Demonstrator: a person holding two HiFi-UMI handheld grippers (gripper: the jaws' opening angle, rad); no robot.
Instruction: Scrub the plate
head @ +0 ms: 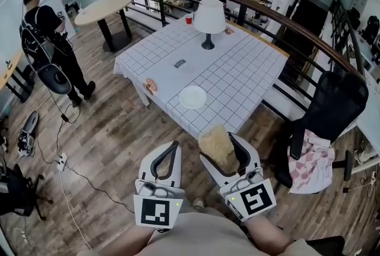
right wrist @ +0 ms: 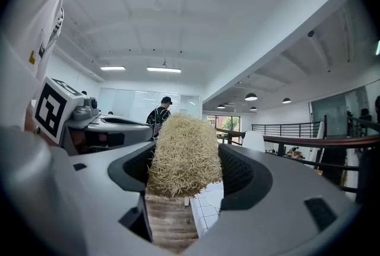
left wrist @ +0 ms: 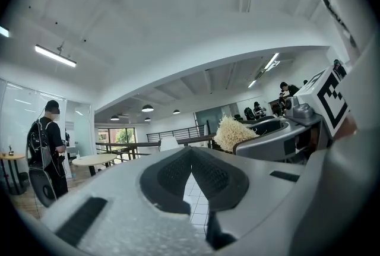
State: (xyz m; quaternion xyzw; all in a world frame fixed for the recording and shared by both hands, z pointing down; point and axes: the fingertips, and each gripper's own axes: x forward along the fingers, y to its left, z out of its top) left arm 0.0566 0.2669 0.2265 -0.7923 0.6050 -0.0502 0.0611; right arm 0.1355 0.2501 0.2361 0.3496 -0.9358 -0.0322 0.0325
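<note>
Fibrous scrubber is clenched in the right gripper. The left gripper jaws are closed on nothing. The plate lies on the desk, well ahead. Recommended: approach, then steady the plate before scrubbing.

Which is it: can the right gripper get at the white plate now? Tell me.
Probably yes, with a forward reach. The right gripper, shut on the fibrous scrubber, hangs short of the table, over the floor. The white plate lies near the table's near corner, and nothing stands between them.
</note>
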